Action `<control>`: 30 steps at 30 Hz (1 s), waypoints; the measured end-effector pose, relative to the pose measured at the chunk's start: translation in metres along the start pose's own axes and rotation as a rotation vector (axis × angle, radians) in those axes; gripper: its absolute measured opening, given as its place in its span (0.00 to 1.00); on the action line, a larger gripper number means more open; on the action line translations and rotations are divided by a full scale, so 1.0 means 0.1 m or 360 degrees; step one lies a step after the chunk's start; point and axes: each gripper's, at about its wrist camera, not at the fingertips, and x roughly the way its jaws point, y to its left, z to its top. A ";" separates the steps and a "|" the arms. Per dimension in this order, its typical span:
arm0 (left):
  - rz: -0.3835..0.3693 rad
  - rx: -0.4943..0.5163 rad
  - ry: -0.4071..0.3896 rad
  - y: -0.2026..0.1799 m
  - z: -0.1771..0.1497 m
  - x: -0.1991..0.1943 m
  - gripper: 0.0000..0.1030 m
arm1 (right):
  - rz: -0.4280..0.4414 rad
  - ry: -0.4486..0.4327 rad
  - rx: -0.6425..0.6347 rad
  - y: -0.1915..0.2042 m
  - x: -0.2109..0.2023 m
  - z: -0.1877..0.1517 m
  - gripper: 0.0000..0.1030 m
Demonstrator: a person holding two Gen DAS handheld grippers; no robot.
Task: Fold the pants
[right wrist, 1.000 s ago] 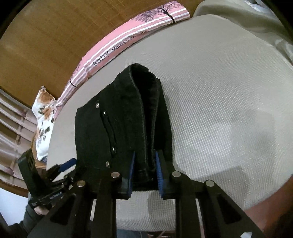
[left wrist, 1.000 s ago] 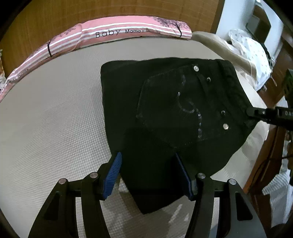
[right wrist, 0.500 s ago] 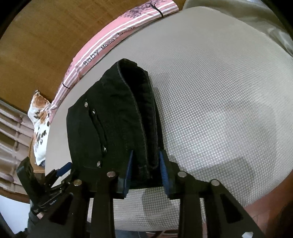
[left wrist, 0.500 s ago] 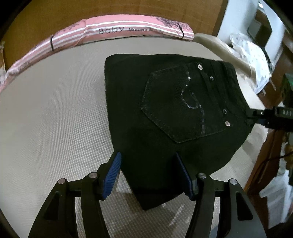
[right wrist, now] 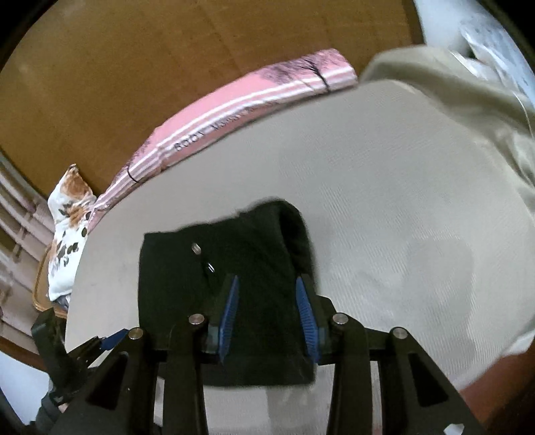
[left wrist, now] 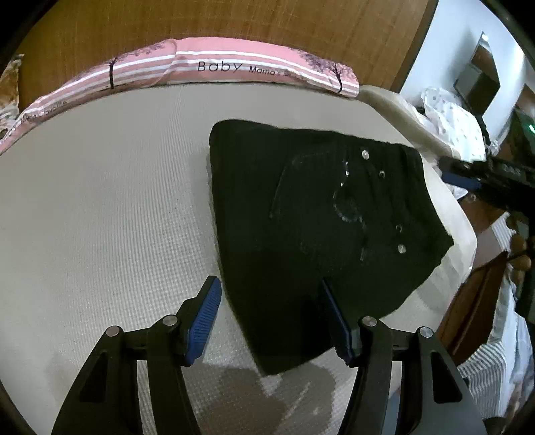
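Observation:
The black pants (left wrist: 311, 214) lie folded into a compact stack on the beige mattress (left wrist: 100, 207), back pocket with rivets facing up. My left gripper (left wrist: 271, 294) is open, hovering just above the near corner of the stack, holding nothing. My right gripper (right wrist: 267, 294) is open above the waistband end of the pants (right wrist: 234, 274), its blue pads apart and clear of the cloth. The right gripper also shows at the right edge of the left wrist view (left wrist: 468, 177).
A pink striped pillow (left wrist: 214, 67) lies along the wooden headboard (left wrist: 234, 23). A floral pillow (right wrist: 67, 214) sits at the far left. A beige blanket (right wrist: 468, 87) drapes the mattress edge. The wooden bed frame edge (left wrist: 474, 301) is on the right.
My right gripper opened, let go of the waistband and lifted back. The pants settled flat. My left gripper rose a little, still open.

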 end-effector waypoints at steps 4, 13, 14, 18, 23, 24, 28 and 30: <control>0.0011 0.0022 0.0022 -0.05 0.02 0.08 0.59 | -0.0014 0.0011 -0.0065 0.19 0.24 0.24 0.33; 0.0032 0.0026 0.0133 -0.02 -0.02 0.33 0.62 | -0.0146 0.0194 -0.0080 0.10 0.79 0.32 0.29; 0.0030 0.0017 0.0137 -0.02 -0.02 0.35 0.62 | -0.0137 0.0213 -0.0054 0.05 0.83 0.29 0.29; 0.0053 0.0037 0.0125 -0.06 -0.03 0.34 0.63 | -0.0115 0.0218 -0.0047 0.00 0.83 0.24 0.29; 0.0072 0.0033 0.0115 -0.05 -0.04 0.34 0.64 | -0.0126 0.0239 -0.0040 -0.03 0.74 0.10 0.31; 0.0074 0.0033 0.0115 -0.05 -0.04 0.34 0.64 | -0.0136 0.0239 -0.0055 -0.01 0.72 0.04 0.31; 0.0088 0.0037 0.0112 -0.07 -0.05 0.34 0.65 | -0.0185 0.0243 -0.0122 0.01 0.58 -0.19 0.37; 0.0094 0.0039 0.0107 -0.07 -0.05 0.34 0.65 | -0.0176 0.0270 -0.0108 -0.05 0.54 -0.30 0.39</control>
